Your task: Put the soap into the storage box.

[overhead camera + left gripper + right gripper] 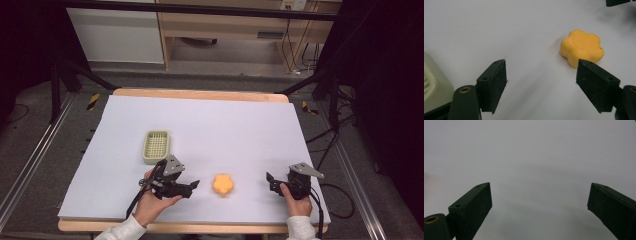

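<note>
An orange flower-shaped block (223,184) lies flat on the white table cover near the front edge. In the left gripper view the orange block (582,47) rests just beyond the right jaw, apart from it. My left gripper (193,187) sits a short way left of the block, pointing at it, open with nothing between its pads (541,82). A pale green basket (156,146) stands behind the left hand, and its corner (434,82) shows at the left edge. My right gripper (271,181) rests to the block's right, and in its own view the right gripper (540,206) is open over bare cover.
The white cover (210,125) spreads over a wooden table whose front edge (200,228) is close to both hands. Cables trail from each gripper. A dark stand and metal rails flank the table on both sides.
</note>
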Demonstrator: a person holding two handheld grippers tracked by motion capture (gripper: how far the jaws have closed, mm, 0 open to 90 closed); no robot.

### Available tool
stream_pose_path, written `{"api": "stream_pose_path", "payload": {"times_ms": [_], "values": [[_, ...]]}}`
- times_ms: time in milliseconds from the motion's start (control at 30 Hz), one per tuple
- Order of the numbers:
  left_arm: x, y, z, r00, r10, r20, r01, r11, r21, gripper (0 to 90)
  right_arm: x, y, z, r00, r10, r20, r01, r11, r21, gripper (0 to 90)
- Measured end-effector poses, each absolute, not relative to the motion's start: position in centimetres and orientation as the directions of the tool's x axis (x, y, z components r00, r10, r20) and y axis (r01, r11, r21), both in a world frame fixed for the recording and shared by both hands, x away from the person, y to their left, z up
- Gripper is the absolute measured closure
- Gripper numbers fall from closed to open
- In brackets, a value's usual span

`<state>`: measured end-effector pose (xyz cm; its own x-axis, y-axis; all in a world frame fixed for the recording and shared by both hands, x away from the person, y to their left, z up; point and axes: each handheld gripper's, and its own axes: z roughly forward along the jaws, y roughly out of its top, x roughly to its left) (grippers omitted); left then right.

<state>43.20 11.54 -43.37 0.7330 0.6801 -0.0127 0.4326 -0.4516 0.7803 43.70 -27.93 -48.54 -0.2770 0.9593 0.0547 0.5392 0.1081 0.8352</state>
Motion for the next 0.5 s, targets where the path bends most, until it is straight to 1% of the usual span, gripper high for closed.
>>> {"api": "stream_pose_path", "payload": {"times_ms": [167,200,233,500], "values": [[43.2,10.1,-43.1,0.749,0.662,-0.014,0.421,-0.460,0.782,22.9,43.7,-27.9,-48.5,-0.277,0.959,0.058,0.541,0.106,0.834,6.0],[43.2,9.8,-43.0,0.753,0.658,-0.015,0.418,-0.461,0.783,22.9,43.7,-28.0,-48.6,-0.279,0.959,0.046,0.535,0.115,0.837,6.0],[43.2,9.5,-42.9,0.756,0.655,-0.015,0.416,-0.463,0.783,22.7,43.7,-27.9,-48.5,-0.277,0.959,0.059,0.542,0.105,0.834,6.0],[43.3,7.4,-42.9,0.774,0.633,-0.009,0.406,-0.485,0.774,22.3,43.7,-27.9,-48.5,-0.278,0.959,0.060,0.543,0.105,0.833,6.0]]}}
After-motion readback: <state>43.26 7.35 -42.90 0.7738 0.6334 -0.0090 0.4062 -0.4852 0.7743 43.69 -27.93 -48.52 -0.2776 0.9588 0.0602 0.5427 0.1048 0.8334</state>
